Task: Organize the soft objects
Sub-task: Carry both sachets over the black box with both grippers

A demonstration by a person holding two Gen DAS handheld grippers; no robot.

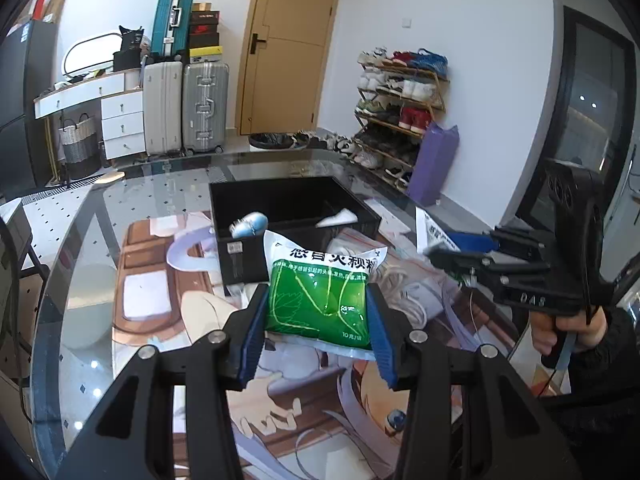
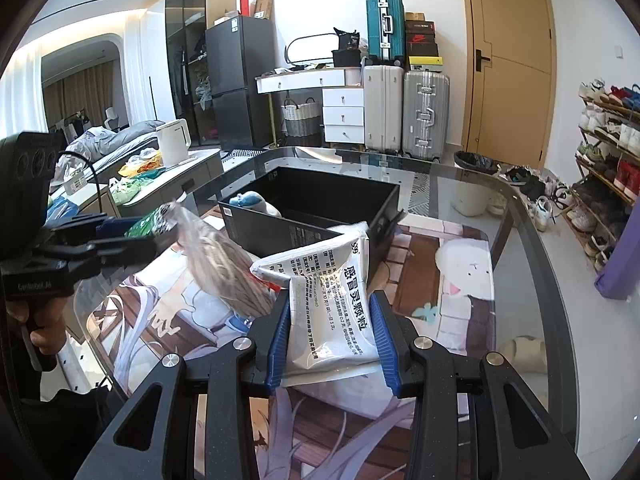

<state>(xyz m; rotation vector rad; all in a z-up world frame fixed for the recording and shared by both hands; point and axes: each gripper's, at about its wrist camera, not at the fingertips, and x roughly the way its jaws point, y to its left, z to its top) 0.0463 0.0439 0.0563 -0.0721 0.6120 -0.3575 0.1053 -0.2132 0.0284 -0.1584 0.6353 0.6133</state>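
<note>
Left gripper jaws clamped on green sachet, right gripper jaws clamped on white sachet; both held off the bench just short of black bin, probably for dropping in beside blue plush.

Glossy green plastic film on the sachet pinched in the left claw, catching bright highlights. Matt white, paper-like wrapper with black print on the packet in the right claw, faintly creased. Ribbed blue rubbery pads on matt black plastic arms, with shiny metal screw heads. Clear crinkled plastic bag over coarse beige rope-like fibre. Matt black box, smooth-walled. Smooth, reflective glass worktop over a printed mat with a flat satin look.
</note>
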